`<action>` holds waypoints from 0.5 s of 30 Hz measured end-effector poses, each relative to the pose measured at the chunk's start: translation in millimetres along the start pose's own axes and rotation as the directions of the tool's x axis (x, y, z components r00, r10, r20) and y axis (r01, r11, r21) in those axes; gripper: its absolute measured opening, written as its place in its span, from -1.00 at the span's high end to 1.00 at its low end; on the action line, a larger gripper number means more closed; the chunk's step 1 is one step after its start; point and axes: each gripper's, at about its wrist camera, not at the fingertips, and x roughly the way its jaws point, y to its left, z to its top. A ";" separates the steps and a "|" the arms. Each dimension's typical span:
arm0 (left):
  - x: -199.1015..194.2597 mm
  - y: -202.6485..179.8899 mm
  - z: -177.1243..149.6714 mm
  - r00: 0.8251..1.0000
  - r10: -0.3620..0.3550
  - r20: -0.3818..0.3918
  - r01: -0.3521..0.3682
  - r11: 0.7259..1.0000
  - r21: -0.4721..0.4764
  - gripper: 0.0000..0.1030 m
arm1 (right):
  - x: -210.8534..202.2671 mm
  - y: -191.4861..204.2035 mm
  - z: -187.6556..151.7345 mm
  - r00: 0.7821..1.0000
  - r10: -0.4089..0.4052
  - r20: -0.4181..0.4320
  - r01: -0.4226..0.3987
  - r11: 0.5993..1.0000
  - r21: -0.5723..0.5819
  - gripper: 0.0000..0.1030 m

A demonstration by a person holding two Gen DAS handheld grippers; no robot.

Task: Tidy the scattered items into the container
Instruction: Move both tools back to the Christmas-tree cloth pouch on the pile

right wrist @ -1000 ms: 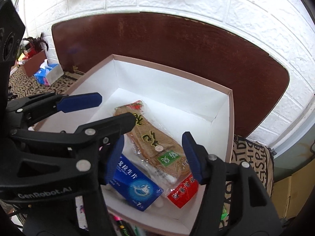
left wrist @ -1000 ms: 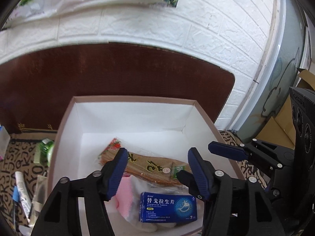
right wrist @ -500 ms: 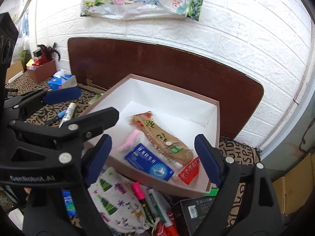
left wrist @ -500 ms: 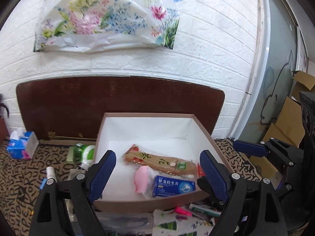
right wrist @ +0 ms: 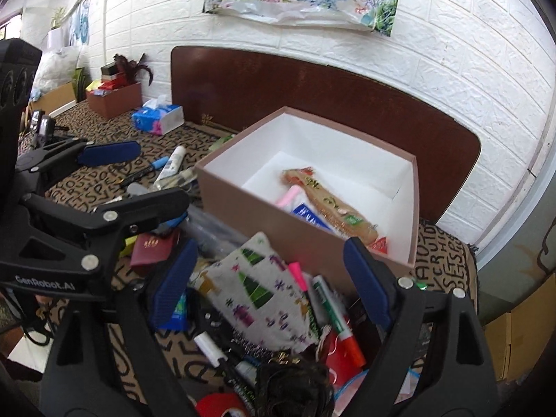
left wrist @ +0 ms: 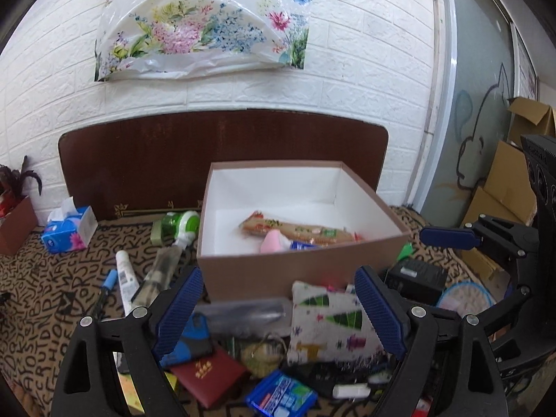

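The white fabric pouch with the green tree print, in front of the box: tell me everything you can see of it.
The white fabric pouch with green tree print is a soft, flat, roughly rectangular bag, also printed with small purple and yellow figures. It lies slightly tilted on top of the clutter, just in front of the brown cardboard box, near its front wall. A pink highlighter and a green marker lie along its right edge. No opening or fastening can be seen. It sits between the open fingers of both grippers, ungripped.

Both wrist views face the box [left wrist: 302, 264] [right wrist: 264, 208] from nearby, slightly above.
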 end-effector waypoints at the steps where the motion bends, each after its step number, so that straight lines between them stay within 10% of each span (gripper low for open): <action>1: -0.1 -1.1 -4.1 1.000 -0.008 -0.008 0.008 1.000 0.005 -0.77 | 0.3 1.7 -5.1 1.000 0.002 -0.008 -0.002 1.000 -0.008 -0.68; 15: 19.9 -24.4 -37.2 0.985 -0.128 -0.119 0.137 0.988 0.068 -0.77 | 10.3 5.5 -50.9 0.994 0.028 -0.103 -0.044 0.987 -0.155 -0.68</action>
